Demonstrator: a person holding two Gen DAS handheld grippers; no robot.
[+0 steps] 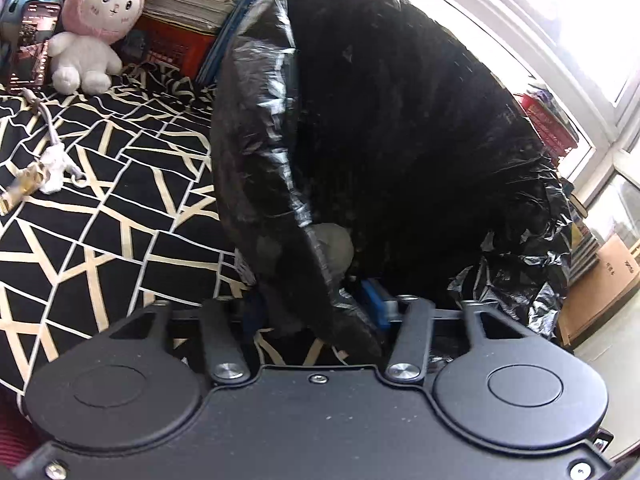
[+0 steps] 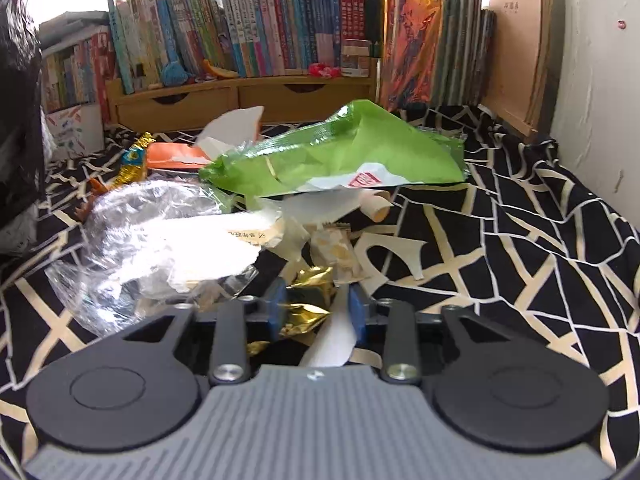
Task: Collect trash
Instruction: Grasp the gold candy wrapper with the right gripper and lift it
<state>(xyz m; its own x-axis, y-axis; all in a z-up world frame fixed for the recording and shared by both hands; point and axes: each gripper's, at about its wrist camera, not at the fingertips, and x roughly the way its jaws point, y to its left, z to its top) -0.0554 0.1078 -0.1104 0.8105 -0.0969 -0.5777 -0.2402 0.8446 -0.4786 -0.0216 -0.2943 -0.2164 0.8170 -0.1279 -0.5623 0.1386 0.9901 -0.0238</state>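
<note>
Right wrist view: the right gripper (image 2: 316, 312) is nearly closed, its blue pads pinching a crumpled gold foil wrapper (image 2: 306, 304) beside a white paper scrap on the black patterned cloth (image 2: 520, 240). The left gripper (image 1: 320, 312) is clamped on the black plastic trash bag (image 1: 380, 120). Next, the wrapper probably needs lifting into the bag's mouth.

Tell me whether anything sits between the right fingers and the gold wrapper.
Nothing does. The gold wrapper already sits between the right gripper's blue fingers, alongside a white paper scrap. The rest of the trash, including the green bag, lies beyond it.
</note>
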